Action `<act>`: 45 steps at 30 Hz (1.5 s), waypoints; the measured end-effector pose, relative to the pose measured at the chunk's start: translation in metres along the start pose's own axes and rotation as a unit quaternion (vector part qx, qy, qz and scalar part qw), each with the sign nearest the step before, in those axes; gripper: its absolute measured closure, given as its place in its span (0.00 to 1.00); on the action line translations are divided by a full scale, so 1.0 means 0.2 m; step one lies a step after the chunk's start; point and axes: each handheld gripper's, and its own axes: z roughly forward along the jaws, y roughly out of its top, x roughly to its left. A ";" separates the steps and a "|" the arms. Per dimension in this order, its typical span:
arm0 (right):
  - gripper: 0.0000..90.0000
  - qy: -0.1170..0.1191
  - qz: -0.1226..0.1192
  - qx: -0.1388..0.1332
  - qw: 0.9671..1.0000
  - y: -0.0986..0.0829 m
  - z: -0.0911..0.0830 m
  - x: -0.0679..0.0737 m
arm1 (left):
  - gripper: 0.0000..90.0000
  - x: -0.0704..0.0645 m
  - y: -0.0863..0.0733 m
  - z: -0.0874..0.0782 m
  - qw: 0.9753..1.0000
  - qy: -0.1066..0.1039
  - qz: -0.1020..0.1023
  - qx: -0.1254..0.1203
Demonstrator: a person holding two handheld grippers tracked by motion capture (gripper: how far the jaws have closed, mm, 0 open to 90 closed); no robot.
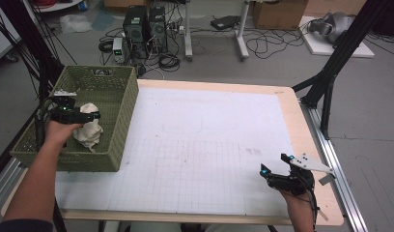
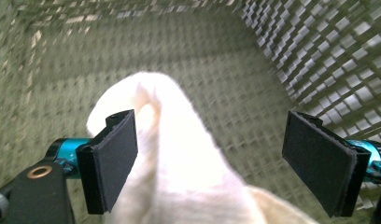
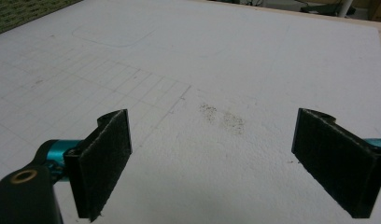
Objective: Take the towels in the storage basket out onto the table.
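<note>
nearest, hovering over the white gridded mat at the table's front right corner: right gripper, jaws spread wide and gripping nothing; up close in the right gripper view, showing a faint dark smudge on the mat just ahead. farther left, reaching into the green woven basket: left gripper, jaws also parted, straddling the crumpled white cloth lying inside the basket, left pad just beside it. beyond the table, lying on the floor: computer towers and cables.
</note>
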 end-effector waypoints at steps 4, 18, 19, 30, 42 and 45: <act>0.12 0.000 0.001 0.002 1.000 0.00 0.00 0.00 | 0.22 -0.01 -0.02 0.02 0.999 0.019 0.014 0.047; 0.12 -0.004 0.001 -0.002 1.000 0.00 -0.01 0.00 | 0.24 -0.03 -0.07 0.12 0.980 0.056 0.042 0.187; 0.12 -0.004 -0.001 -0.002 1.000 0.00 -0.01 0.00 | 0.25 -0.03 -0.07 0.12 0.979 0.060 0.038 0.192; 0.12 0.000 0.002 0.001 1.000 0.00 -0.01 0.00 | 0.76 -0.03 -0.03 0.07 0.982 0.060 0.021 0.178; 0.13 0.002 0.004 -0.004 1.000 0.00 -0.04 -0.02 | 0.78 0.00 0.02 -0.10 0.998 0.031 -0.048 0.018; 0.13 0.002 0.000 -0.002 1.000 0.00 -0.03 -0.01 | 0.79 -0.02 0.04 -0.17 0.998 0.017 -0.043 -0.037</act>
